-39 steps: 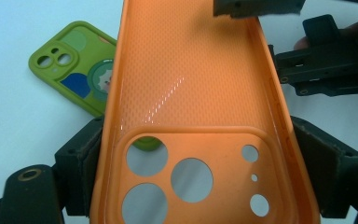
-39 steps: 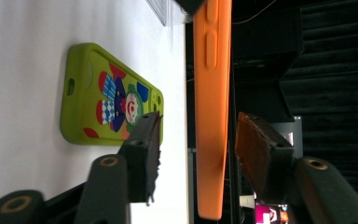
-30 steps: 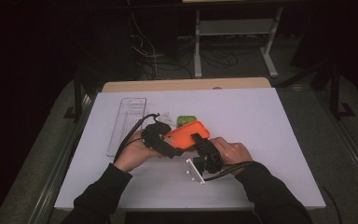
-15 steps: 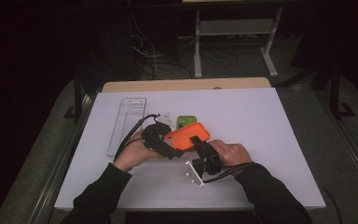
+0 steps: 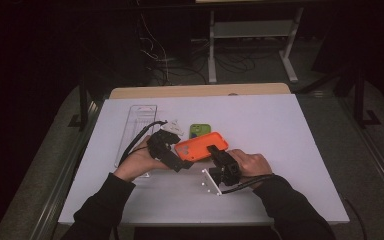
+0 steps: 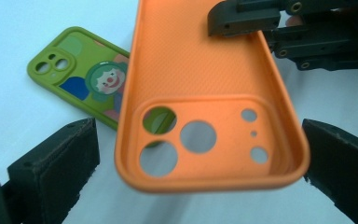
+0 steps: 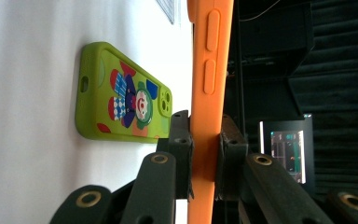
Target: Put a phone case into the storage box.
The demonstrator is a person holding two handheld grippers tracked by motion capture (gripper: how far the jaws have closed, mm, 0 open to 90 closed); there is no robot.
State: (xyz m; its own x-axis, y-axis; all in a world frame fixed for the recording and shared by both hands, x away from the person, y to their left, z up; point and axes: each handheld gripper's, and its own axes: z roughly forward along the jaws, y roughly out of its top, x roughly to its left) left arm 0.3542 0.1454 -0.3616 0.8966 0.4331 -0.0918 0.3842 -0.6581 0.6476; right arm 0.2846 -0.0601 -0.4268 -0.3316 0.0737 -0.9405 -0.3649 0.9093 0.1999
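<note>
The left gripper [image 6: 200,158] has just opened its jaws off the orange phone case [image 6: 205,107], whose camera end now sits untouched between them.

Left gripper [image 5: 177,159] has just spread its jaws wide apart; right gripper [image 5: 216,152] stays clamped.

a: what's the surface?
b: a white table [image 5: 280,150].
a: what lies on it?
b: a green phone case [image 5: 199,131] flat near the middle, and a clear plastic tray [image 5: 136,127] left of that case.
</note>
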